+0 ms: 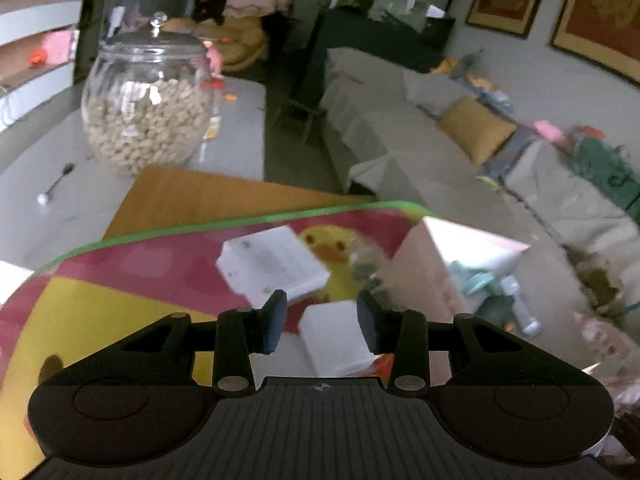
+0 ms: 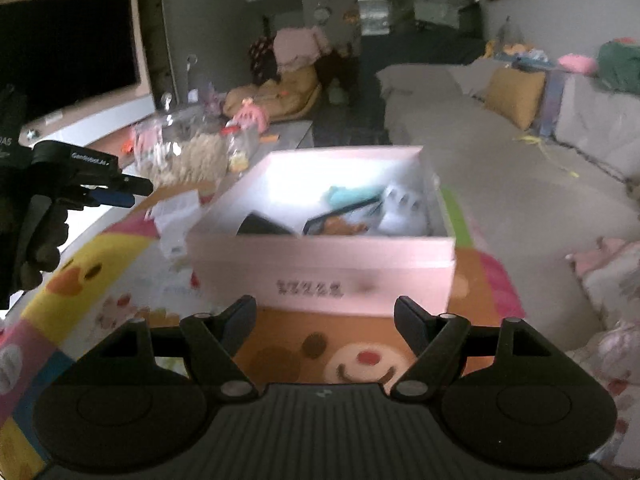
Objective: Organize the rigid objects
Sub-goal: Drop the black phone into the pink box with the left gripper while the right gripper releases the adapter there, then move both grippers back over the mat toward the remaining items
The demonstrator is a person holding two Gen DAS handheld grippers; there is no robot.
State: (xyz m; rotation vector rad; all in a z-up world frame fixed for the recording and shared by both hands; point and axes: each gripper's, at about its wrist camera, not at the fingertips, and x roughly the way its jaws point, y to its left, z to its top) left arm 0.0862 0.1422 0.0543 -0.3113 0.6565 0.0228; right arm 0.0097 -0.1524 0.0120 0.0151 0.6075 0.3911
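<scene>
A pink open box (image 2: pixel 320 264) stands on a colourful cartoon mat (image 2: pixel 92 264) and holds a teal item (image 2: pixel 352 194), a white bottle-like item (image 2: pixel 400 208) and dark flat things. In the left wrist view the box (image 1: pixel 424 264) is at the right. Two white boxes lie on the mat (image 1: pixel 100 312): one farther off (image 1: pixel 276 264), one (image 1: pixel 336 338) just beyond my left gripper (image 1: pixel 322 320), whose fingers are open and above it. My right gripper (image 2: pixel 325 320) is open and empty in front of the pink box. The left gripper also shows in the right wrist view (image 2: pixel 128 192).
A glass jar of nuts (image 1: pixel 148 104) with a lid stands on the grey table (image 1: pixel 244 112), with a spoon (image 1: pixel 56 184) to its left. A wooden board (image 1: pixel 192 196) lies under the mat's far edge. A grey sofa (image 1: pixel 400 120) with a yellow cushion (image 1: pixel 476 128) is at the right.
</scene>
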